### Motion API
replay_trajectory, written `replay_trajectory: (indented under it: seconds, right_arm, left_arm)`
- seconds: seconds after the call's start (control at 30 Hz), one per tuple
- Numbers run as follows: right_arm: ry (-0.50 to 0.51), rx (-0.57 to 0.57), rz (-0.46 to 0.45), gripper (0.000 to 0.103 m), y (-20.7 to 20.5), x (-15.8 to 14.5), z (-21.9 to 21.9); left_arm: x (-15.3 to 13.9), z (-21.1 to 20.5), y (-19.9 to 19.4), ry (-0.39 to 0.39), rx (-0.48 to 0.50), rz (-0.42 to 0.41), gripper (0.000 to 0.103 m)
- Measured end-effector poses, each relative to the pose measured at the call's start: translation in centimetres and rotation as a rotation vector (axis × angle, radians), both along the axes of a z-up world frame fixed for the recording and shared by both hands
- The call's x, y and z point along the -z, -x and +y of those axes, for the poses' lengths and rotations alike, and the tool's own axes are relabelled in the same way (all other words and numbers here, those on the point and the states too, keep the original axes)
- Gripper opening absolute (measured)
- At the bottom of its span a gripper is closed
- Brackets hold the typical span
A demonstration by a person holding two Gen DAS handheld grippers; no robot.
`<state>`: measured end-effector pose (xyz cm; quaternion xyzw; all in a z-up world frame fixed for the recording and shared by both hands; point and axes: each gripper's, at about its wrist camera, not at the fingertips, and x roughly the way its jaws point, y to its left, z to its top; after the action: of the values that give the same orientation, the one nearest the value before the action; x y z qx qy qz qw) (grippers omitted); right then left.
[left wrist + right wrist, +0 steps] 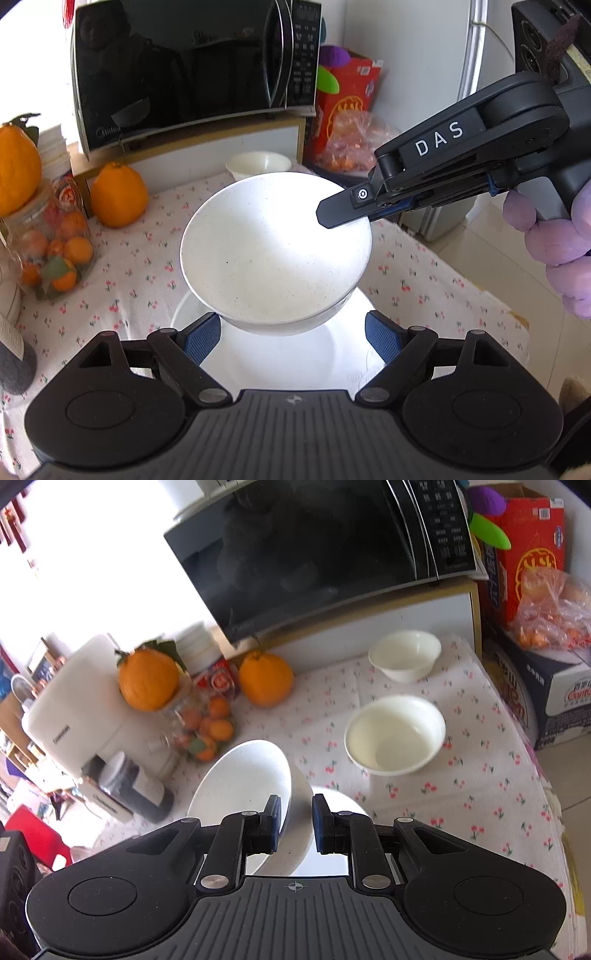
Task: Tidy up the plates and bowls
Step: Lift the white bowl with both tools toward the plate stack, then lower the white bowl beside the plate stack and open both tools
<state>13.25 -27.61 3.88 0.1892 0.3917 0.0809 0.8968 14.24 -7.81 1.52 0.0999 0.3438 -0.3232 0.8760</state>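
Note:
A white speckled bowl (pixel 273 251) hangs tilted above a white plate (pixel 288 362) on the floral tablecloth. My right gripper (pixel 294 821) is shut on the bowl's rim (pixel 258 775); in the left wrist view it (pixel 345 206) comes in from the right and clamps the rim's far right side. My left gripper (pixel 291 338) is open and empty, its blue pads on either side just below the bowl. Two cream bowls, one near (pixel 395 734) and one far (pixel 405 655), sit on the cloth; the far one also shows in the left wrist view (pixel 258 166).
A black microwave (pixel 192 70) stands on a shelf at the back. Big oranges (pixel 118 195) and a jar of small oranges (pixel 55 251) stand left. A red box and bagged fruit (pixel 351 122) sit back right. The table edge (pixel 554 794) runs along the right.

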Motion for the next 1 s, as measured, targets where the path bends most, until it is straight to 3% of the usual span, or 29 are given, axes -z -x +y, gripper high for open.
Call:
replay_trajectory:
  seconds: [0.33, 0.47, 0.67, 1.0]
  right_arm:
    - [0.033, -0.019, 0.050, 0.018, 0.2, 1.7, 0.4]
    - [0.047, -0.017, 0.044, 0.018, 0.7, 1.6, -0.2]
    - [0.067, 0.041, 0.048, 0.018, 1.6, 1.6, -3.6]
    - [0.082, 0.158, 0.097, 0.018, 2.5, 3.1, -9.8]
  left_arm:
    - [0.7, 0.2, 1.0, -0.030, 0.010, 0.024, 0.082]
    - [0.2, -0.3, 1.0, -0.005, 0.002, 0.023, 0.082]
    - [0.0, -3.3, 0.7, 0.050, 0.029, 0.036, 0.083]
    - [1.7, -9.4, 2.2, 0.019, 0.137, 0.064, 0.083]
